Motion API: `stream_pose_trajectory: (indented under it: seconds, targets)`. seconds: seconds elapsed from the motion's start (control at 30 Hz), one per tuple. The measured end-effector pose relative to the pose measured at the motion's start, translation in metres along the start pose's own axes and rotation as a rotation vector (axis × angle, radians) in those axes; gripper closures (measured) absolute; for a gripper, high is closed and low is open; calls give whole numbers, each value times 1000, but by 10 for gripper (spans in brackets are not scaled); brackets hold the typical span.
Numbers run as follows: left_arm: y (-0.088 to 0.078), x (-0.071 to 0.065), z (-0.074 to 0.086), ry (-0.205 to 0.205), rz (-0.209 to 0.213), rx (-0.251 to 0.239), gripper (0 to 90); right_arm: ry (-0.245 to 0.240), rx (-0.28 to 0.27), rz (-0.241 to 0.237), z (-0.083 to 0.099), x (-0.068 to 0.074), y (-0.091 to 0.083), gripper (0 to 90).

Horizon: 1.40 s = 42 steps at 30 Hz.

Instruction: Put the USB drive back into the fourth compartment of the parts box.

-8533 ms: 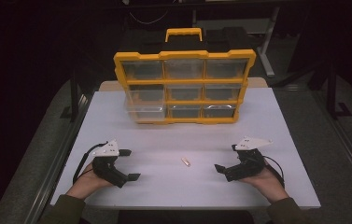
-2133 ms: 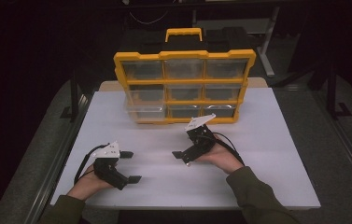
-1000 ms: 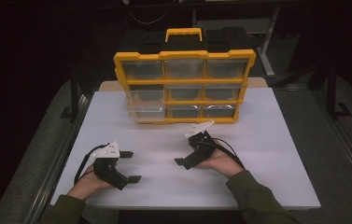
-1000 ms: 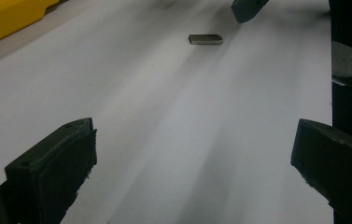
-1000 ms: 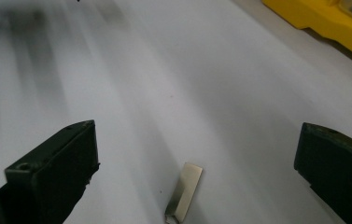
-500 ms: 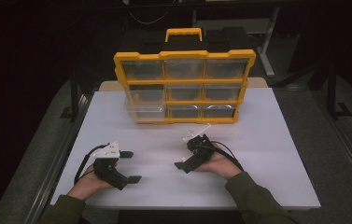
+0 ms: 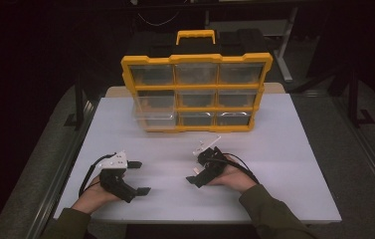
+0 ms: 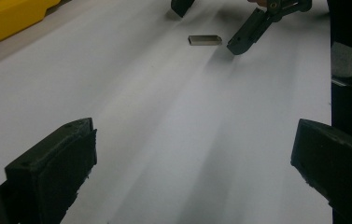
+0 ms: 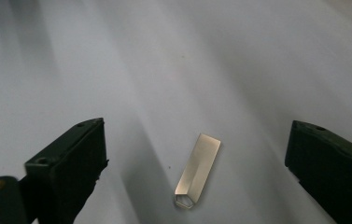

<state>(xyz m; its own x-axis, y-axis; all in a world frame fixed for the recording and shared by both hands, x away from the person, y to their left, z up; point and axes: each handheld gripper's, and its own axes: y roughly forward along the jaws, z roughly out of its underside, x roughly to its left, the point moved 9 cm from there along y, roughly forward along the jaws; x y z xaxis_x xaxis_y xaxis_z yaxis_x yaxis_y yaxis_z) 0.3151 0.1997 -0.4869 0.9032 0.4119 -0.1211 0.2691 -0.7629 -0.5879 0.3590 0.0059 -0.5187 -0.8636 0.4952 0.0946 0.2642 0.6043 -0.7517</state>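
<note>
Both claws low; right claw [image 7: 195,170] closing slightly, left claw [image 7: 138,177] wide.

a silvery metal stick [image 9: 199,170] lies on the white table [image 7: 294,149] (yellow organizer [image 7: 195,92] behind).

My high view looks forward and down from above the near edge of the desk [image 7: 294,149], far enough back to take in the whole white top, the yellow drawer organiser [image 7: 196,92] at the far side and both forearms coming in from below; my left gripper view rides low and close over the desk, facing across it toward the right gripper [image 8: 211,21], with a small metal piece [image 8: 205,40] far off; my right gripper view looks steeply down, very near, on that same metal piece [image 9: 198,170] between its own jaws; both gripper views share it.
</note>
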Motion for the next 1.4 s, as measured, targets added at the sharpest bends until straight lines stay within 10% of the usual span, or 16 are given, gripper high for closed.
stream_pose_trajectory:
  seconds: [1.4]
  targets:
    - [0,0,0,0,-4,0,0,-35,44,11,6,-2,-7,721]
